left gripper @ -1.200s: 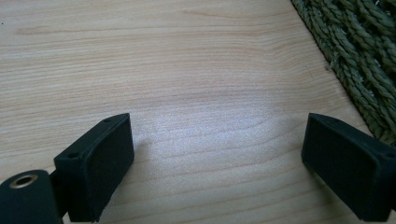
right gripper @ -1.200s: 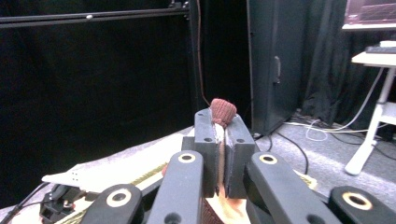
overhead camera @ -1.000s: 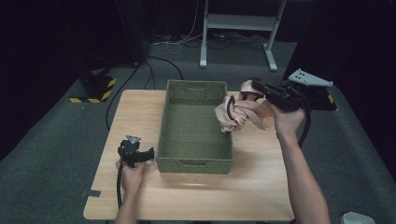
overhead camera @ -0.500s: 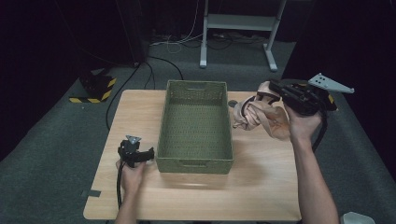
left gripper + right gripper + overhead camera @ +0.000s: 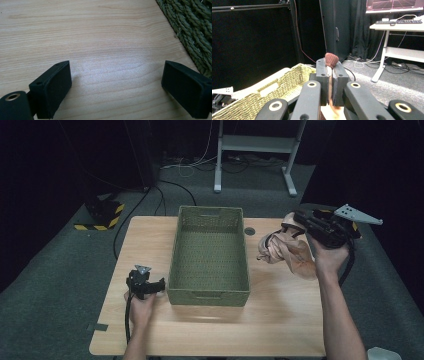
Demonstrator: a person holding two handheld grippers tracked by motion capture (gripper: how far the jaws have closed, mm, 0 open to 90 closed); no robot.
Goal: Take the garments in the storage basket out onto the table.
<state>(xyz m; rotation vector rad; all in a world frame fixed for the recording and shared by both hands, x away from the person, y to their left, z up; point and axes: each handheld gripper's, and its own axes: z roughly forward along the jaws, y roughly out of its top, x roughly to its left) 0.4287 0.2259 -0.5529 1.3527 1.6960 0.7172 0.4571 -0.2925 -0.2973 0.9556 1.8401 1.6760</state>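
An olive woven basket (image 5: 207, 298) stands in the middle of the wooden table (image 5: 280, 320); nothing lies in it. To its right, above the table, hangs a crumpled peach cloth with a dark strap (image 5: 292, 252), and my right gripper (image 5: 300, 217) is shut on its top. In the right gripper view the jaws pinch a reddish-brown fold of the cloth (image 5: 331, 59) at the gripper (image 5: 331, 75), with the basket (image 5: 274, 92) below left. My left gripper (image 5: 155, 286) rests on the table left of the basket, open (image 5: 116, 82) over bare wood, the basket wall (image 5: 192, 30) just beside it.
A small black grommet (image 5: 249, 231) sits in the table near the basket's far right corner. Behind the table stand a white desk frame (image 5: 255, 150) and floor cables. A yellow-black striped object (image 5: 102, 215) lies on the floor at the back left.
My right gripper has carried the cloth to the right, from over the basket's right rim to above the table beside it. The left gripper has stayed put.
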